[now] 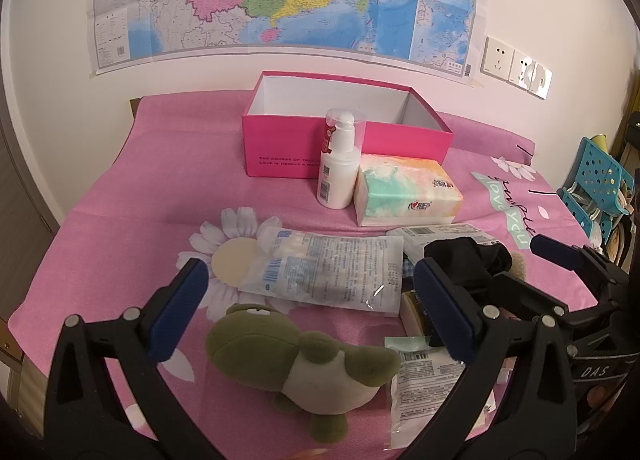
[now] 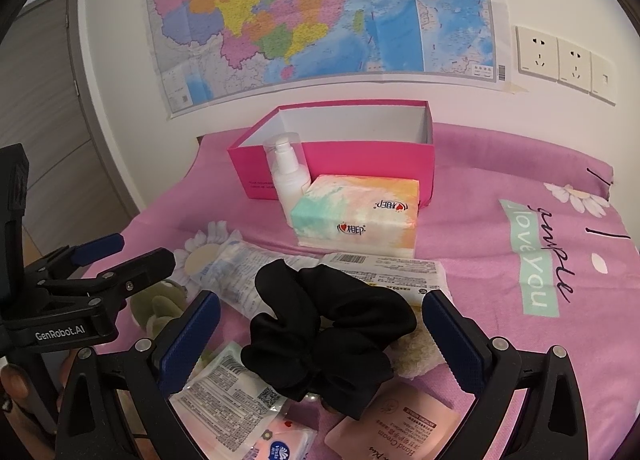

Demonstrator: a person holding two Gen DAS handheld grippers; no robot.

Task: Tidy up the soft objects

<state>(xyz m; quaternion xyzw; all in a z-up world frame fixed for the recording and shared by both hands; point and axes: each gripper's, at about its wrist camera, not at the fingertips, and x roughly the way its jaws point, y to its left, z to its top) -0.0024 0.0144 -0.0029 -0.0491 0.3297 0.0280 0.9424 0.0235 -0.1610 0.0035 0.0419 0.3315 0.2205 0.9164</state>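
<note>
A green plush toy (image 1: 304, 360) lies on the pink cloth, between the open fingers of my left gripper (image 1: 316, 312), which is empty. A black scrunchie (image 2: 320, 336) lies on a heap of packets, between the open fingers of my right gripper (image 2: 320, 340), which is also empty. It also shows in the left wrist view (image 1: 468, 256). An open pink box (image 1: 340, 128), white inside and empty, stands at the back; it also shows in the right wrist view (image 2: 340, 148). A pastel tissue pack (image 2: 356, 212) sits in front of it.
A white pump bottle (image 1: 338, 164) stands before the box. A clear cotton-pad packet (image 1: 324, 272), barcoded packets (image 2: 384, 268) and a pink hand-cream sachet (image 2: 392, 424) lie around. A blue perforated rack (image 1: 600, 180) is at the right edge. A map hangs on the wall.
</note>
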